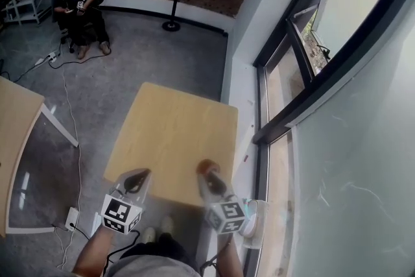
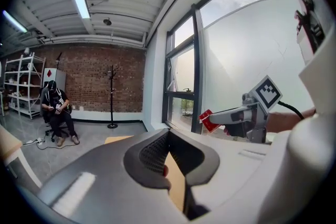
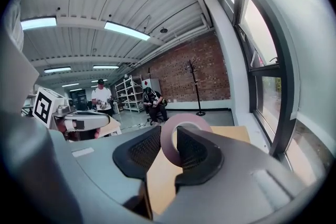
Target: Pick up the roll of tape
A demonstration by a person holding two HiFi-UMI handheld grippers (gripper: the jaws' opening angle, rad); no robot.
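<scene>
The roll of tape (image 1: 207, 166) is a thin reddish-pink ring (image 3: 185, 118). It stands upright between the pads of my right gripper (image 1: 208, 173), which is shut on it above the near edge of the light wooden table (image 1: 172, 133). From the left gripper view the same roll (image 2: 205, 119) shows red at the tip of my right gripper (image 2: 211, 120). My left gripper (image 1: 137, 178) hovers over the table's near left corner. Its jaws (image 2: 168, 136) meet at the tips with nothing held between them.
A black-framed window (image 1: 305, 68) and its white sill (image 1: 241, 107) run along the right of the table. A second table (image 1: 13, 133) stands at the left, with cables and a power strip (image 1: 71, 217) on the floor. A seated person (image 1: 78, 6) and a coat stand (image 1: 172, 24) are at the far wall.
</scene>
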